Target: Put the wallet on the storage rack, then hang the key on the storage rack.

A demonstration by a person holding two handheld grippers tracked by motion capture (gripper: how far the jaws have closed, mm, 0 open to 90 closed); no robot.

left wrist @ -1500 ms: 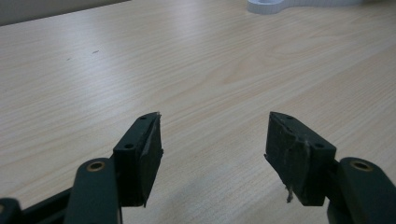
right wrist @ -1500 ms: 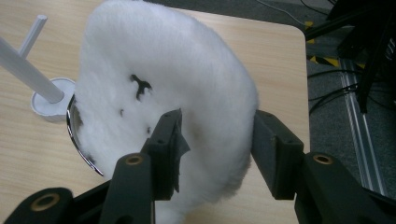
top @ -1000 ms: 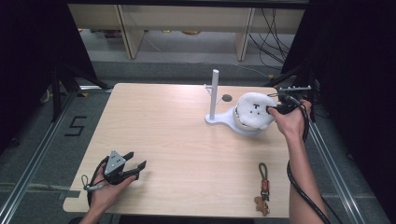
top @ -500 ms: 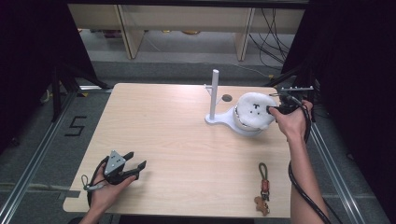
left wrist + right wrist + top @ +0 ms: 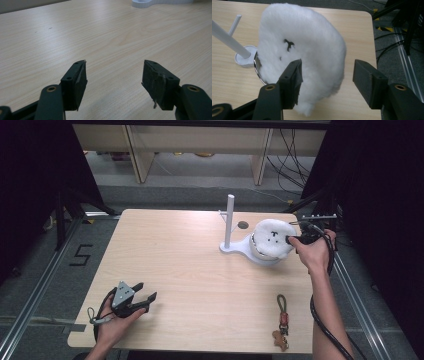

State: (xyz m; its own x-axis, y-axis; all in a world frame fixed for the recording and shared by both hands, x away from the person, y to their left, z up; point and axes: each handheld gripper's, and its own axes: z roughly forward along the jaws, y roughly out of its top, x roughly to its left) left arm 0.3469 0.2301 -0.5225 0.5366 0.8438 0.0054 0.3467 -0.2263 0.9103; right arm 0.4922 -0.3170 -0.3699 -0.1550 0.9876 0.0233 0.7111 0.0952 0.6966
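1. While the right tool sits at the right middle of the high view, its jaws have just been opening and now stand spread; in the right gripper view the fluffy white hat bulges between them, brushing the left jaw and clear of the right one.
2. The fluffy white hat rests over a white stand right of centre in the high view, with the stand's upright post just left of it.
3. The left tool lies in the lower left of the high view, held in a hand low over the counter; its jaws are spread with nothing but bare wood between them, as the left gripper view shows.
4. A keychain with a brown strap lies at the lower right of the counter, well apart from both tools.
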